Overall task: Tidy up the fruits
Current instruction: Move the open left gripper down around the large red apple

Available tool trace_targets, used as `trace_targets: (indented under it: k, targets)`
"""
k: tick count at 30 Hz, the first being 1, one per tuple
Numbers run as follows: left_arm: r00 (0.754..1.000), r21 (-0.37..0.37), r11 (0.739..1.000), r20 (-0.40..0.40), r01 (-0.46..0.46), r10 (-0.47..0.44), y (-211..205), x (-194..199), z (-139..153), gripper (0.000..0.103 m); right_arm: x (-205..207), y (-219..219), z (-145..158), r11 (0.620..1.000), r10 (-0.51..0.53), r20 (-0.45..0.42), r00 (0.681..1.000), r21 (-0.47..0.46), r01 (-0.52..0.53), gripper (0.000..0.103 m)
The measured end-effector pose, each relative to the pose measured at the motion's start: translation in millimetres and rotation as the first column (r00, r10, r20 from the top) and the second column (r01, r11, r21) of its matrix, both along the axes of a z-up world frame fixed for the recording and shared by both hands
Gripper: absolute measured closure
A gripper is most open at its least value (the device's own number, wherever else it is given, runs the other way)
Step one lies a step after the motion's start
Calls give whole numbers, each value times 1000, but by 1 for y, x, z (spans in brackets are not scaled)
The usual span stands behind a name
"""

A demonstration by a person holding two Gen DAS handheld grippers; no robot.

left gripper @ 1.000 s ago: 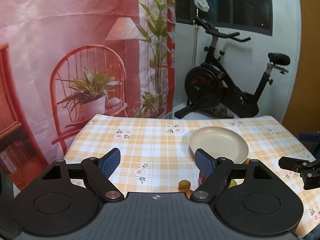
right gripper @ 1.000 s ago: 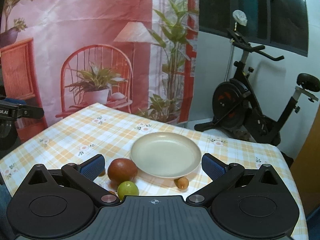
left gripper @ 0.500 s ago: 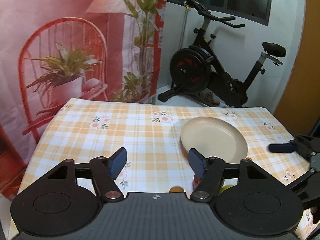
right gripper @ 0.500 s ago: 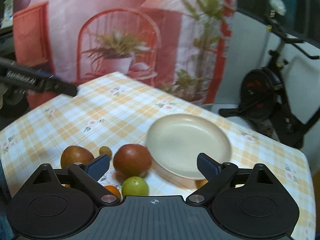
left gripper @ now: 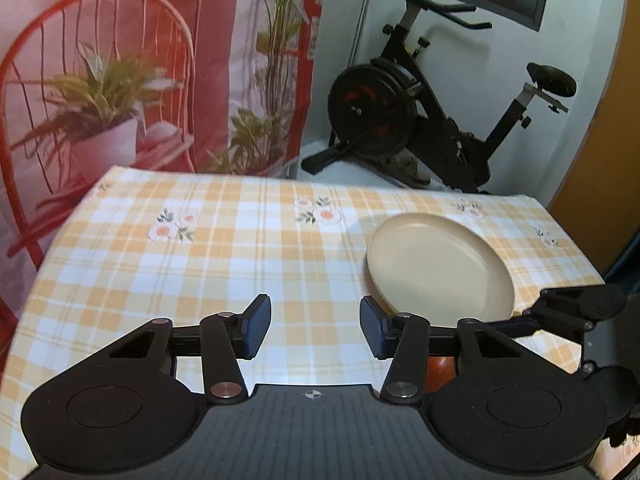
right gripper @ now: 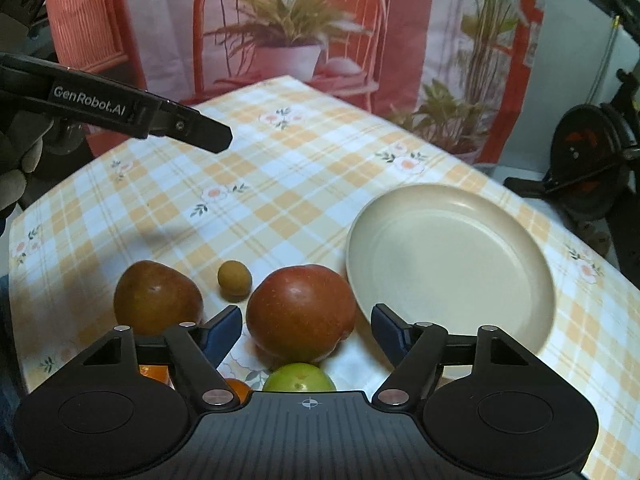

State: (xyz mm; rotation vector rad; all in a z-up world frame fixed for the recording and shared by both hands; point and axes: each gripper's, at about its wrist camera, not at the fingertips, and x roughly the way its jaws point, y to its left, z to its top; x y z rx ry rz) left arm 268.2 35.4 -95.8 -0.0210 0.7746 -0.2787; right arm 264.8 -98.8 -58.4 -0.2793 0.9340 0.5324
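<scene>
Two grippers hang over the checked tablecloth (right gripper: 280,184). Right gripper (right gripper: 307,330) has been narrowing its jaws, which stand apart around a big red fruit (right gripper: 301,312) without touching it. Left gripper (left gripper: 315,330) jaws have also been closing, apart over bare cloth. A second red fruit (right gripper: 157,298), a small tan one (right gripper: 234,278) and a green one (right gripper: 299,378) lie beside the bare plate (right gripper: 448,264).

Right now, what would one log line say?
left tool: closing, empty | right tool: closing around red apple, not gripping | plate: empty
</scene>
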Motion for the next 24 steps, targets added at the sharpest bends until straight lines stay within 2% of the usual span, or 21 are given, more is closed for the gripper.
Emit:
trace_targets:
  k: [5,9,14,20,24]
  targets:
    - [999,-29,999,-44,14,-15,4,6,-14,57,7,10,-11,998,47,-49,998,-29,-49,33]
    - [998,-50,998,-62,29,-32,6,6,-22,58,7,18,-16,994,61,-45,997,-89,-65,33]
    - [995,-83,996,-88,36,-43,7,7,-32,58,8,20,-18,992,33,-46,998,-123,-38,40]
    - [995,-107,994,-95,29,-40,10,8,-36,59,7,21,-18,992,11,-39,999,-123,-16,41]
    - [995,-122,992,-100,16,-28,17,8,-38,59,9,17,-18,998,-21,-56,998,-52,18,42]
